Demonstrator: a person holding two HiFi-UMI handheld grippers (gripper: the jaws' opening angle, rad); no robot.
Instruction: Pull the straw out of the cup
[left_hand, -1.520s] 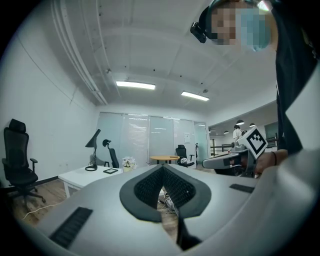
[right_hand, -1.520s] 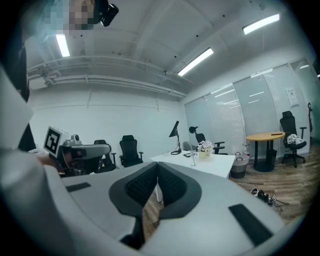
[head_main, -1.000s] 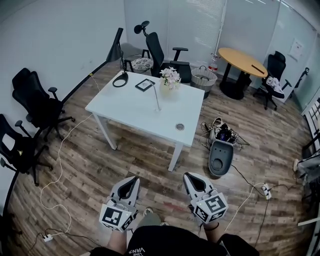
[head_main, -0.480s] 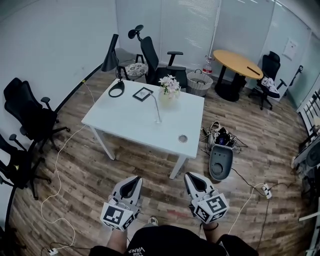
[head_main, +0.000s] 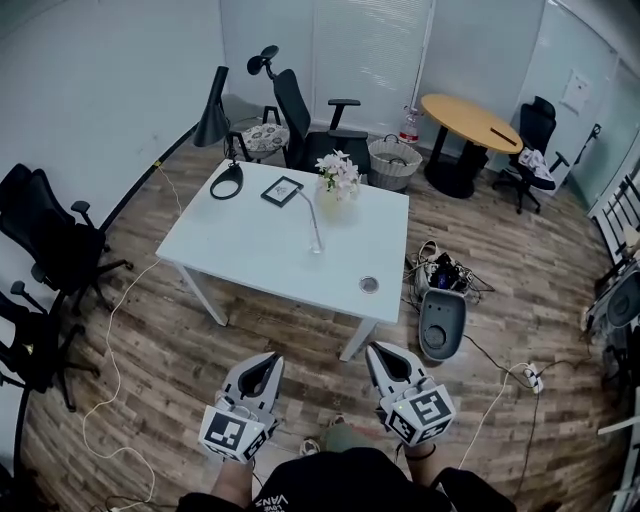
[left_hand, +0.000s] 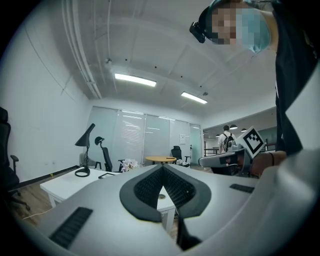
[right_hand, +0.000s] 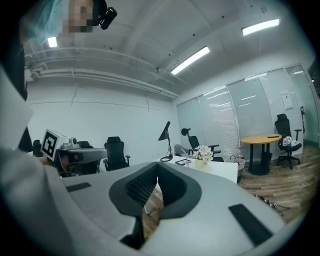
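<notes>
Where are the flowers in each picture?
Head view: the flowers stand at the far edge of the white table, above the picture's middle.
Left gripper view: flowers, tiny, left of the middle.
Right gripper view: flowers, right of the middle.
Shared landmark: the black lamp stands left of the flowers in every view.

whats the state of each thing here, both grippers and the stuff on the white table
left gripper, shut, empty
right gripper, shut, empty
straw, in the cup, leaning
cup, upright on the white table
flower vase, upright
desk lamp, upright
</notes>
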